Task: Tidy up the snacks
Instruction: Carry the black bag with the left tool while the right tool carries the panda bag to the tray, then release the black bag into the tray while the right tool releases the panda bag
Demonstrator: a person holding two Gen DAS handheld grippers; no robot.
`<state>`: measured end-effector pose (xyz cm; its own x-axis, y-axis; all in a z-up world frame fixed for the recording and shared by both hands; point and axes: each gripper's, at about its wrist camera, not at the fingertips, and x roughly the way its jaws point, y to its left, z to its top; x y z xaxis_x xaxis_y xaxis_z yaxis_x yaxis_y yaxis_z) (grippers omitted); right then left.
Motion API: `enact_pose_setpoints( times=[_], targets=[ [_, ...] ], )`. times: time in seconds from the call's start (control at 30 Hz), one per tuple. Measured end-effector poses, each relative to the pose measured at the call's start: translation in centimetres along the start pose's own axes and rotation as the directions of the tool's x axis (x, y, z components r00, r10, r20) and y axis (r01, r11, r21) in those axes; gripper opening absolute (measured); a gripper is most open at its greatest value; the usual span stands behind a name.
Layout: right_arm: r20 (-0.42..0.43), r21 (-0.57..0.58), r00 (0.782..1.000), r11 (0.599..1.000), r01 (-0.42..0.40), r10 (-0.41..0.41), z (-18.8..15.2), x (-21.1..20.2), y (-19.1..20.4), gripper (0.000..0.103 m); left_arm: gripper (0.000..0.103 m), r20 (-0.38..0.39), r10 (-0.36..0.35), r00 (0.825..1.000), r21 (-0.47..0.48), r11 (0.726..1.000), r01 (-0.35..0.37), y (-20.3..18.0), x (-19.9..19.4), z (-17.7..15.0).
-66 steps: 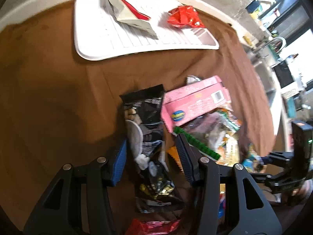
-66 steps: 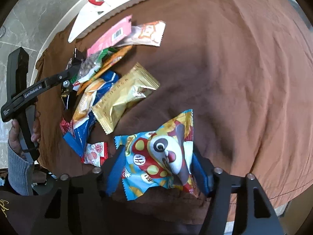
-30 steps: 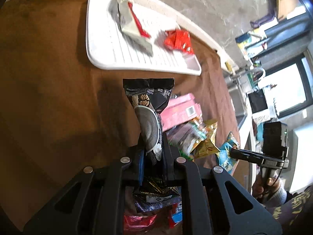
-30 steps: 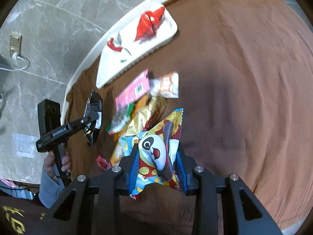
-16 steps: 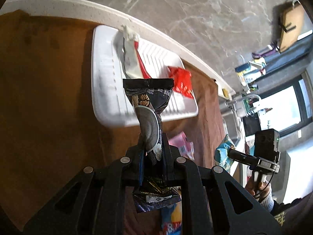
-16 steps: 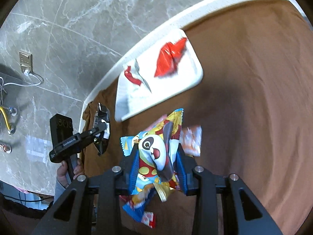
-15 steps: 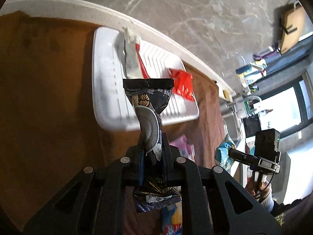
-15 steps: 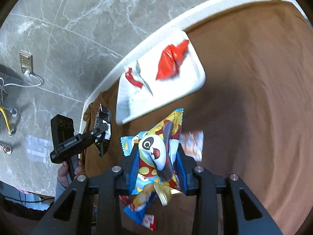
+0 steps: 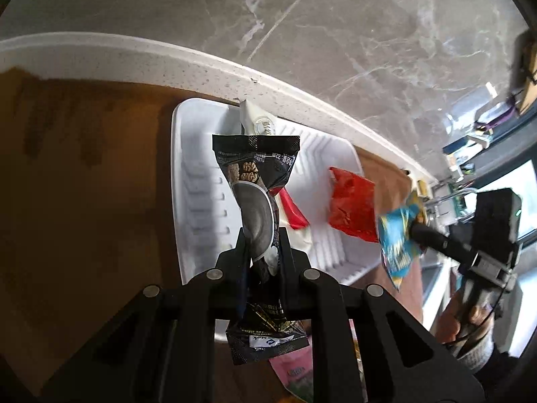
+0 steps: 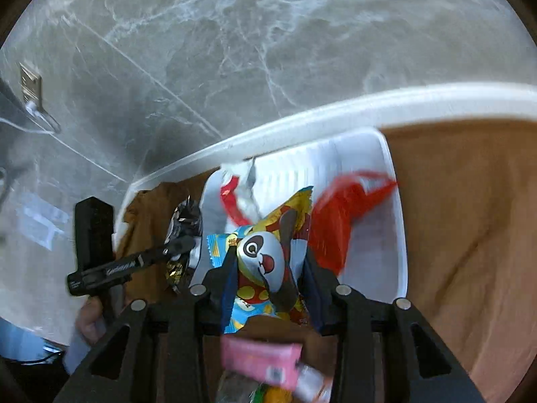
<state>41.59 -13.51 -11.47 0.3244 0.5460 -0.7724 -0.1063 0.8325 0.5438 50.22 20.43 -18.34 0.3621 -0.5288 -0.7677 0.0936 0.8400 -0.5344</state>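
Left wrist view: my left gripper [image 9: 263, 262] is clamped tight on the black snack packet [image 9: 256, 181], pinched around its middle, top end sticking up over the white tray [image 9: 194, 201].
Tray contents: a red packet [image 9: 352, 208] and a white-and-red wrapper [image 9: 260, 124] already lying in it.
Handling guess: crinkly foil, light, floppy; a mid-body pinch looks safest to me, since the ends would slip.
Right wrist view: my right gripper [image 10: 268, 275] is closed on the cartoon snack bag [image 10: 265, 252], held up just in front of the tray.
Feel: puffy and slick, I'd say, so easy on the squeeze.
Leftovers: pink packet [image 10: 261, 361] below on the brown cloth [image 10: 470, 235].
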Motion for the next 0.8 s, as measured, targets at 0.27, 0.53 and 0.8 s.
enact_pose_setpoints(
  times=[0.27, 0.53, 0.8],
  targets=[
    [-0.007, -0.081, 0.994, 0.991, 0.105, -0.106, 1.0, 2.3, 0.1, 0.058, 0.018, 0.009, 0.11, 0.994, 0.027, 0.994, -0.11, -0.3, 2.4, 1.7],
    [0.044, -0.114, 0.994, 0.988, 0.108, -0.104, -0.2, -0.2, 1.1, 0.058, 0.059, 0.104, 0.136, 0.985, 0.078, 0.986, -0.144, -1.9, 0.6, 1.8],
    [0.067, -0.171, 0.99, 0.976, 0.132, -0.122, -3.5, -3.9, 3.2, 0.066, 0.059, 0.131, 0.111, 0.985, 0.148, 0.98, -0.13, -5.3, -1.5, -0.4]
  ],
)
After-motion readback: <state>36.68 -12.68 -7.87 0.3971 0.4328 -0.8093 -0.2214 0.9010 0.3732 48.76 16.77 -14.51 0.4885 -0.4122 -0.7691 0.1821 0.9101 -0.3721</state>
